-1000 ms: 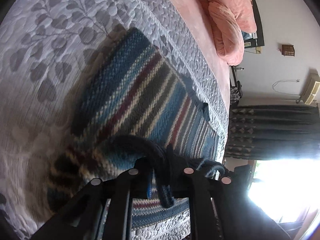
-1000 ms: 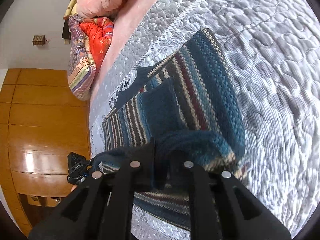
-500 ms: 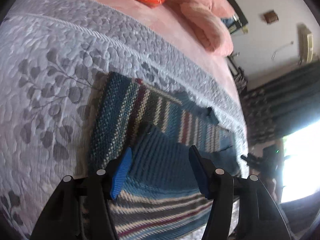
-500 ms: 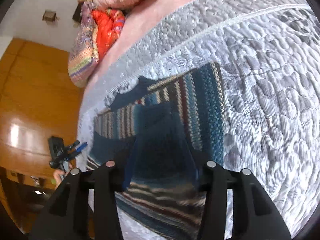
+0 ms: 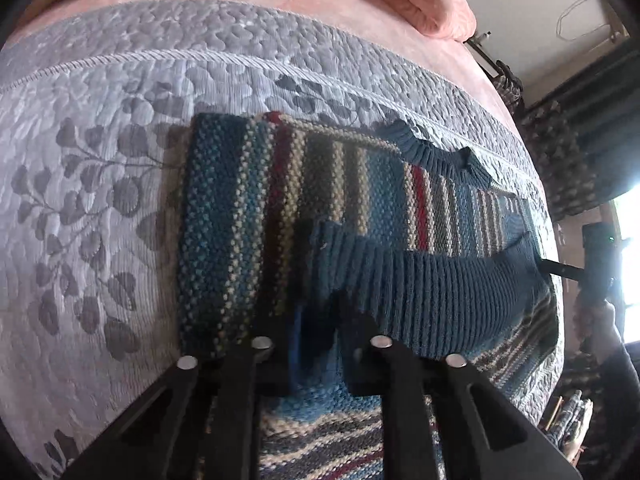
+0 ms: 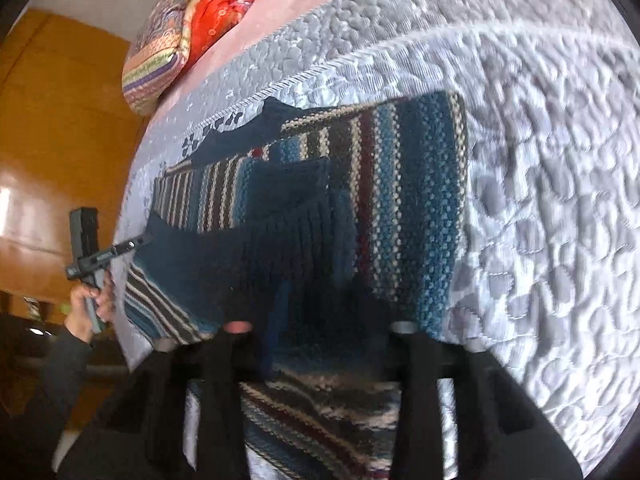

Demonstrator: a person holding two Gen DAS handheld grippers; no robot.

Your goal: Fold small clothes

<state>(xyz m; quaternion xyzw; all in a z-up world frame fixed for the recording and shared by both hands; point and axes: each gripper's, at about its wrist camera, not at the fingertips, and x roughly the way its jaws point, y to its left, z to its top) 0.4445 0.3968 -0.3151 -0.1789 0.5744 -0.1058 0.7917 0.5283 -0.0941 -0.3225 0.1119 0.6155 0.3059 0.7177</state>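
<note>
A striped knit sweater point(image 5: 248, 216) in blue, cream and dark red lies on the grey quilted bedspread point(image 5: 100, 168). Its lower half is doubled over, so the blue ribbed hem point(image 5: 432, 280) rests across the stripes. My left gripper point(image 5: 316, 320) sits at the near left of the fold, its fingers drawn close with knit pinched between them. My right gripper point(image 6: 320, 320) stands over the near right part of the sweater point(image 6: 404, 208), fingers well apart with cloth lying between them. Each gripper also shows small in the other's view, at the hem's corner: right gripper point(image 5: 560, 269), left gripper point(image 6: 120, 248).
Pink bedding point(image 5: 420, 4) and a red patterned quilt point(image 6: 216, 8) are piled at the head of the bed. A wooden wardrobe point(image 6: 48, 140) stands to one side and dark curtains point(image 5: 592, 140) to the other. A hand point(image 6: 90, 300) holds the left gripper's handle.
A second ago both grippers were shut on the hem; half a second ago both stood open above the laid-over hem. Now the left fingers have drawn together on the knit and the right have narrowed slightly.
</note>
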